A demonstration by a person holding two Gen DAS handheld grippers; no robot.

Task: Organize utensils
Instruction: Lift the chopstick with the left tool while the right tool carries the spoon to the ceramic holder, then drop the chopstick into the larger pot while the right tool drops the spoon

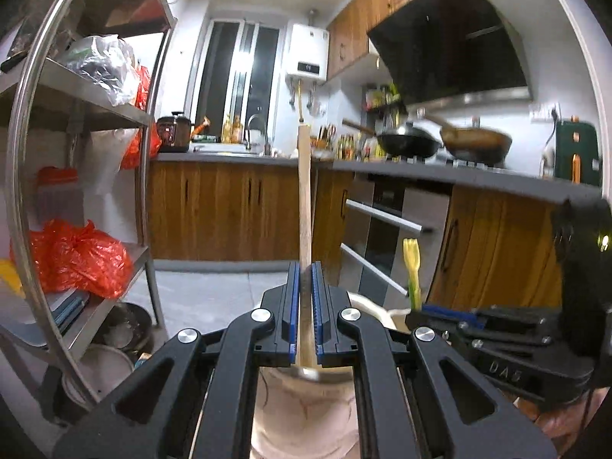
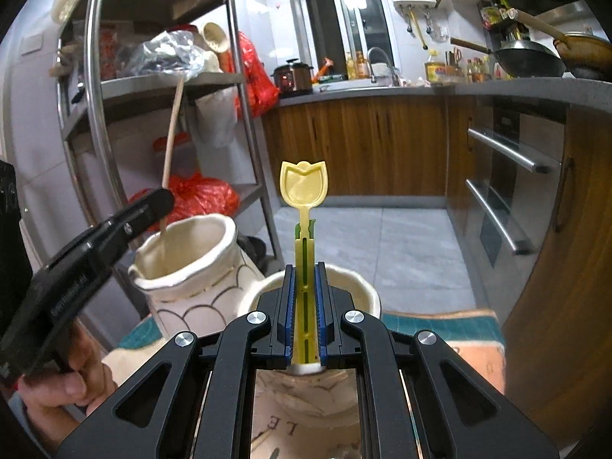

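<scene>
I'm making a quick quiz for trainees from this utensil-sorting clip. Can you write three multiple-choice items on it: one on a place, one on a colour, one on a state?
1. Where does the lower end of the wooden stick sit?
A. Inside the cream jar
B. On the stove
C. On the floor

2. What colour is the tulip-shaped spoon?
A. Red
B. Yellow
C. Black

3. How is the right gripper?
A. Wide open, holding nothing
B. Shut on the spoon's handle
C. Shut on a wok handle

Answers:
1 A: the stick runs down into the mouth of the cream jar, held by the left gripper.
2 B: its bowl and handle show yellow.
3 B: the blue pads press on the handle on both sides.
</scene>
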